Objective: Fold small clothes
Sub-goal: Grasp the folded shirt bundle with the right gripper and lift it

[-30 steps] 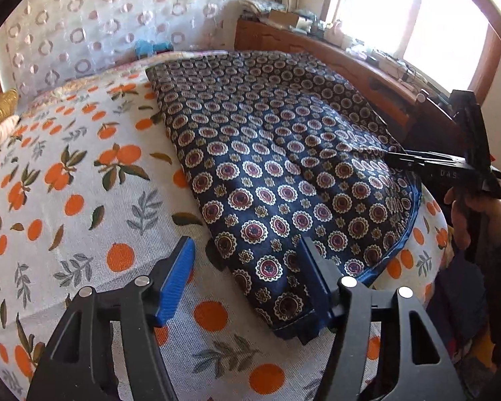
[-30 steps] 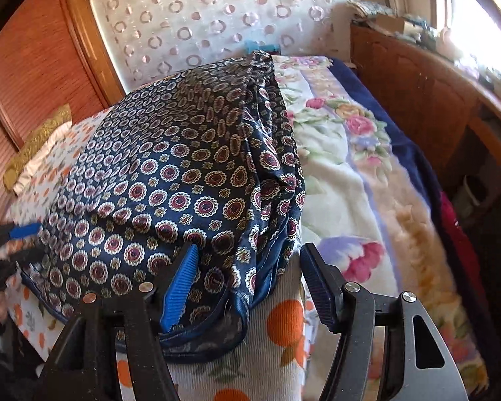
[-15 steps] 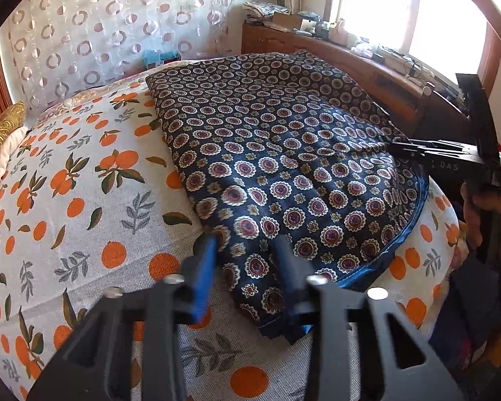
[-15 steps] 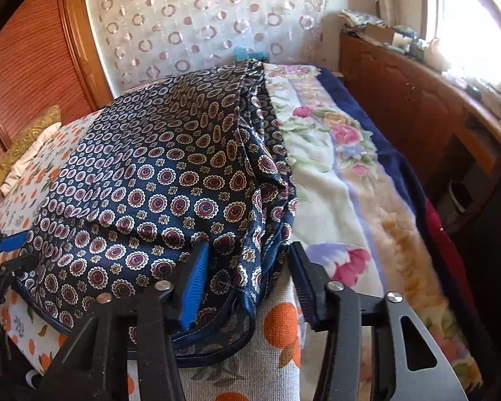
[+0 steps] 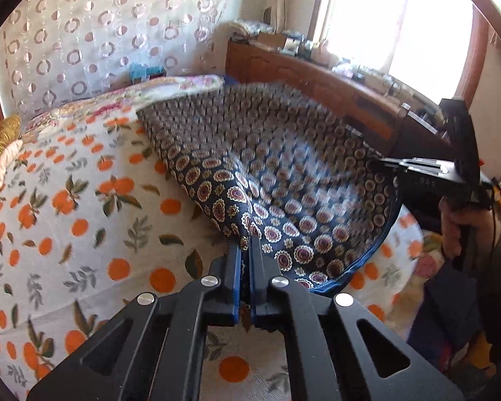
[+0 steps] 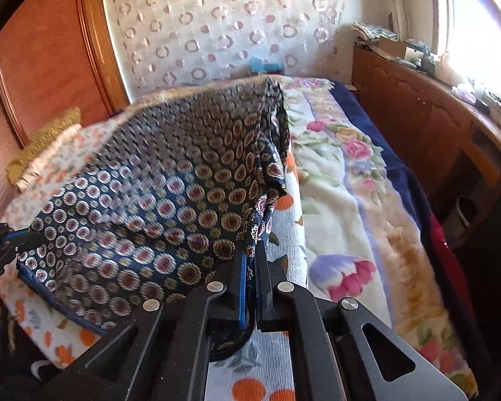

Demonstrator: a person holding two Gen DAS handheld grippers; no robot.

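Observation:
A navy garment (image 5: 284, 180) printed with round medallions lies on the bed, its near edge raised off the sheet. My left gripper (image 5: 245, 244) is shut on the garment's near left corner. In the right wrist view the same navy garment (image 6: 170, 193) hangs between both grippers, and my right gripper (image 6: 248, 254) is shut on its near right corner. The right gripper (image 5: 384, 163) also shows at the right of the left wrist view, held by a hand. The left gripper (image 6: 13, 237) appears at the left edge of the right wrist view.
The bed has a white sheet with oranges (image 5: 66, 207) and a floral blanket (image 6: 350, 200) along its right side. A gold cushion (image 5: 0, 143) lies at the far left. A wooden cabinet (image 6: 417, 117) with clutter runs under the window. A patterned curtain (image 5: 100, 33) hangs behind.
Both grippers went from open to shut on the garment's near corners. The near edge has risen off the bed, and the cloth is blurred with motion.

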